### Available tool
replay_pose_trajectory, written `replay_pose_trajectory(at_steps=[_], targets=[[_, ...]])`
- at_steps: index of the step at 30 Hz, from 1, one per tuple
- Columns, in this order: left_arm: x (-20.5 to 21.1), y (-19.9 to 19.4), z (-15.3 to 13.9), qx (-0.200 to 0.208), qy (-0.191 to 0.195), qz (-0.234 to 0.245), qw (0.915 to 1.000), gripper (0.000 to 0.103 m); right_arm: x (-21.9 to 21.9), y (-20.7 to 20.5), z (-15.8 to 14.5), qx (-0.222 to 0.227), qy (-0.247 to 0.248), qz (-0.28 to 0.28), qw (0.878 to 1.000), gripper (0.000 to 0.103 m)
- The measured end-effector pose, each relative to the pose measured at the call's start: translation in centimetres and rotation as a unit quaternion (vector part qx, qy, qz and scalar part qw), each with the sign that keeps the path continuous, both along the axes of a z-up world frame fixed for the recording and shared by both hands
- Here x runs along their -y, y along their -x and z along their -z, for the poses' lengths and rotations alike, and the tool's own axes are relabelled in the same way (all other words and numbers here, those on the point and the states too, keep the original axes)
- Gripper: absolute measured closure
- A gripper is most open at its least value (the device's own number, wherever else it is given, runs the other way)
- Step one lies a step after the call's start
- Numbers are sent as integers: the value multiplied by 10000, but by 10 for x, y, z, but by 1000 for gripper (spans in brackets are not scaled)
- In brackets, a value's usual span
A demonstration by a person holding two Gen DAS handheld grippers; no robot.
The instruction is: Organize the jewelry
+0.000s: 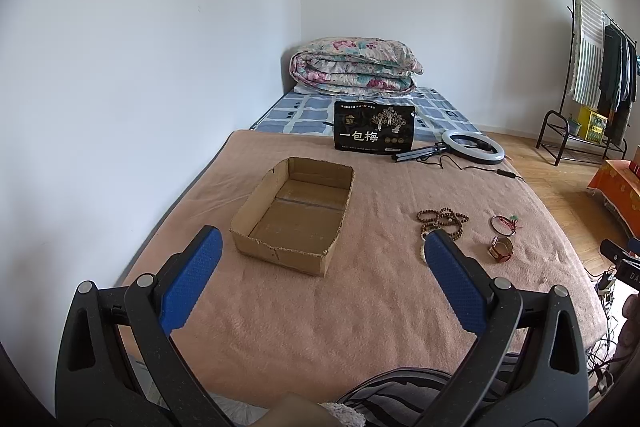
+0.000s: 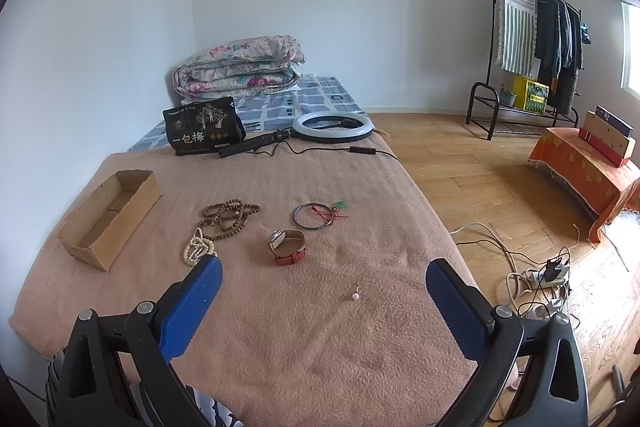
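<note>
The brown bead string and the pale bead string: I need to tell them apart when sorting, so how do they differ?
The brown bead string is dark wood-coloured; the pale bead string is cream. The brown one is longer, heaped in several loose loops; the pale one forms a smaller, tighter bunch. The brown one lies farther from the right gripper; the pale one sits near its left finger. Both rest on the pink blanket, outside the cardboard box.

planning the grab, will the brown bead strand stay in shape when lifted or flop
Likely floppy: the brown bead strand lies in loose tangled loops on the blanket. It touches the white bead bracelet, so that may drag along.
</note>
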State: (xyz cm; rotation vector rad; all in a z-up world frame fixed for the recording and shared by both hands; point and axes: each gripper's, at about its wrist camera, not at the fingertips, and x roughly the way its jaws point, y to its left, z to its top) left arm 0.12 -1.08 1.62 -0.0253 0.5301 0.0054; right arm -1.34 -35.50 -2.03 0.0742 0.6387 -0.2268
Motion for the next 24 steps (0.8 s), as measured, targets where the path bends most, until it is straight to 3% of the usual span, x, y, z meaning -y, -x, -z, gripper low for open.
replay_pose_trajectory(at_steps=[24], targets=[[5,-4,11,-70,-2,120,9999,0,6,-4,2,-23,-29,63,10000,0]])
